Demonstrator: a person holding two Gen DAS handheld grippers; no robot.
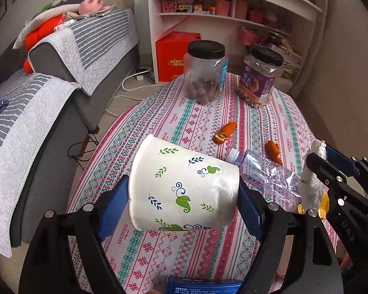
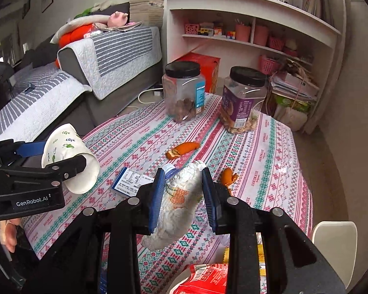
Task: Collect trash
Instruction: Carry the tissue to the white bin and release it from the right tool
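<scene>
My left gripper (image 1: pixel 184 188) is shut on a white paper cup (image 1: pixel 179 166) with green and blue leaf prints, held tilted above the table with its mouth facing away. My right gripper (image 2: pixel 182 175) is shut on a crumpled white tissue (image 2: pixel 179 203) that hangs below the pads, lifted off the cloth. The right wrist view has the left gripper (image 2: pixel 61 155) and cup (image 2: pixel 68 147) at the left. On the table lie two orange peels (image 1: pixel 224 132) (image 1: pixel 274 152), a crushed clear plastic bottle (image 1: pixel 265 174), a blue and white box (image 2: pixel 132 180) and a red packet (image 2: pixel 203 279).
Two black-lidded plastic jars (image 1: pixel 204 73) (image 1: pixel 260 78) stand at the far side of the round table with its patterned cloth (image 1: pixel 159 112). A grey sofa (image 1: pixel 49 103) runs along the left, a white shelf unit (image 1: pixel 233 17) behind. A white chair back (image 2: pixel 336 242) shows at the right.
</scene>
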